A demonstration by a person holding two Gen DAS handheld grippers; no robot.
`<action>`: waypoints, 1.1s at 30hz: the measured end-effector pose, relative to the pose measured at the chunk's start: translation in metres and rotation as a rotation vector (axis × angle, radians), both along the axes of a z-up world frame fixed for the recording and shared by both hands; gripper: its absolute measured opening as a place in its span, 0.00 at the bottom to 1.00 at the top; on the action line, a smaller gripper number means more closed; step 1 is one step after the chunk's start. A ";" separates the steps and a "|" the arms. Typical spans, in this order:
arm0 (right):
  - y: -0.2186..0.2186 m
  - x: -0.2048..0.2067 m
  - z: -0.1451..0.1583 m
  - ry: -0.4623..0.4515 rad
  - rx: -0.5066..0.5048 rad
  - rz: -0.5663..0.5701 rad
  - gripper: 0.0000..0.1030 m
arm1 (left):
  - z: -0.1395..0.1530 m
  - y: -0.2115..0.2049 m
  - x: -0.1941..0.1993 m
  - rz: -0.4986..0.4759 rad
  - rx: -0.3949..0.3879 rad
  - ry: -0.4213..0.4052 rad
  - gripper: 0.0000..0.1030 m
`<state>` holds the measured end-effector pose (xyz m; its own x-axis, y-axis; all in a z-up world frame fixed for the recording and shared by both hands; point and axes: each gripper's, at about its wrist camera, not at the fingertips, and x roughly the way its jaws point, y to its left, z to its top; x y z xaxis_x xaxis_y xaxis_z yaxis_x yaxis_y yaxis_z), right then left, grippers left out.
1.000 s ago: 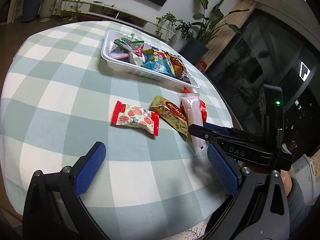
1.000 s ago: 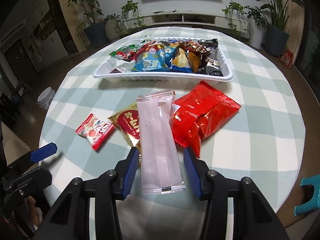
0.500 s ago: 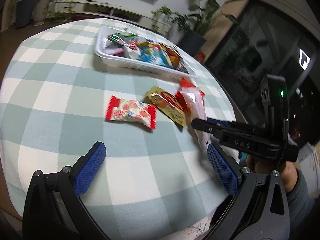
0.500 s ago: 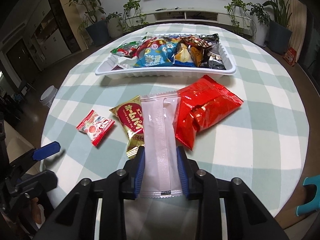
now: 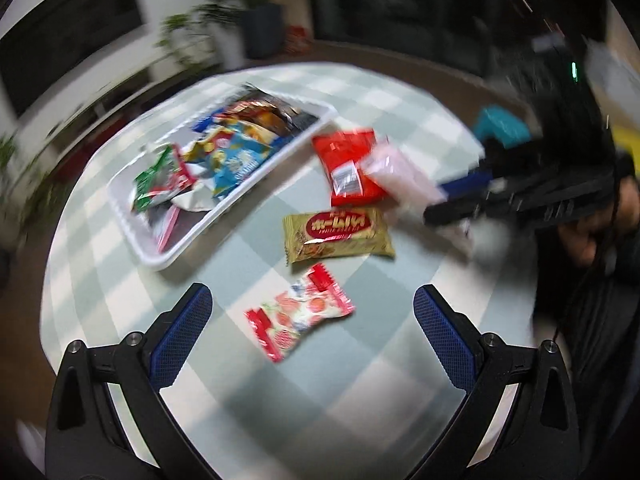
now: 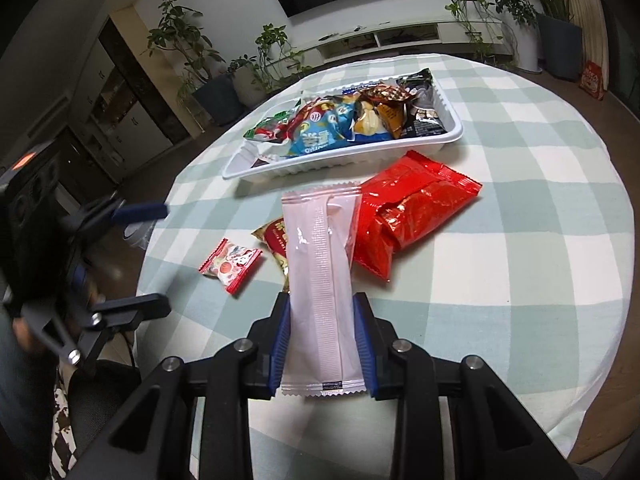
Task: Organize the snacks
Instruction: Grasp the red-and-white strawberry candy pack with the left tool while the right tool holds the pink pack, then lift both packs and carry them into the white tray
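Note:
My right gripper (image 6: 322,334) is shut on a long pale pink packet (image 6: 320,268) and holds it lifted above the table; the packet also shows blurred in the left wrist view (image 5: 400,176). My left gripper (image 5: 312,324) is open and empty, just short of a small red-and-white candy packet (image 5: 298,322), which also shows in the right wrist view (image 6: 230,264). A gold biscuit packet (image 5: 336,234) and a red bag (image 5: 350,168) lie beyond it. A white tray (image 5: 160,256) holds several snack packets. The left wrist view is motion-blurred.
The round table has a green-and-white checked cloth (image 6: 520,264). The tray (image 6: 452,136) lies at the far side of it. The right gripper's body (image 5: 540,196) is to the right in the left wrist view. Potted plants (image 6: 192,60) and a TV stand (image 6: 400,36) stand behind.
My right gripper has closed fully on the pink packet and lifted it. My left gripper has swung round fast so that it now faces the candy packet from close.

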<state>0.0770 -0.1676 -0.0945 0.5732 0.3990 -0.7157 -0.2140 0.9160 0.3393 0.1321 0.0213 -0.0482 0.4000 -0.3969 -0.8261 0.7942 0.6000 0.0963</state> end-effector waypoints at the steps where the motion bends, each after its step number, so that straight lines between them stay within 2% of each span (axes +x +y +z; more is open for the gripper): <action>1: -0.001 0.001 0.000 0.001 0.010 -0.001 0.32 | -0.003 -0.002 0.005 -0.022 0.027 0.013 0.98; 4: -0.006 0.002 -0.001 0.006 0.038 -0.005 0.32 | -0.016 -0.008 0.022 -0.081 0.092 0.064 0.92; 8: -0.011 0.003 -0.002 0.010 0.062 -0.005 0.32 | -0.039 -0.018 0.032 -0.155 0.184 0.141 0.74; 10: -0.013 0.004 -0.003 0.015 0.073 -0.005 0.32 | -0.052 -0.021 0.034 -0.181 0.231 0.170 0.74; 15: -0.014 0.007 -0.006 0.025 0.083 0.001 0.32 | -0.057 -0.019 0.051 -0.159 0.194 0.267 0.74; 19: -0.013 0.008 -0.008 0.028 0.076 0.003 0.32 | -0.057 -0.022 0.053 -0.169 0.202 0.288 0.70; 21: -0.014 0.008 -0.008 0.028 0.078 0.001 0.32 | -0.056 -0.022 0.053 -0.170 0.201 0.289 0.62; 23: -0.015 0.008 -0.007 0.027 0.080 -0.002 0.32 | -0.055 -0.021 0.052 -0.154 0.198 0.284 0.49; 27: -0.014 0.009 -0.007 0.025 0.077 -0.002 0.32 | -0.053 -0.022 0.043 -0.121 0.195 0.261 0.41; 29: -0.015 0.008 -0.008 0.024 0.075 -0.003 0.32 | -0.052 -0.025 0.042 -0.085 0.182 0.257 0.33; 33: -0.015 0.009 -0.007 0.025 0.071 -0.008 0.32 | -0.050 -0.016 0.030 -0.011 0.135 0.263 0.30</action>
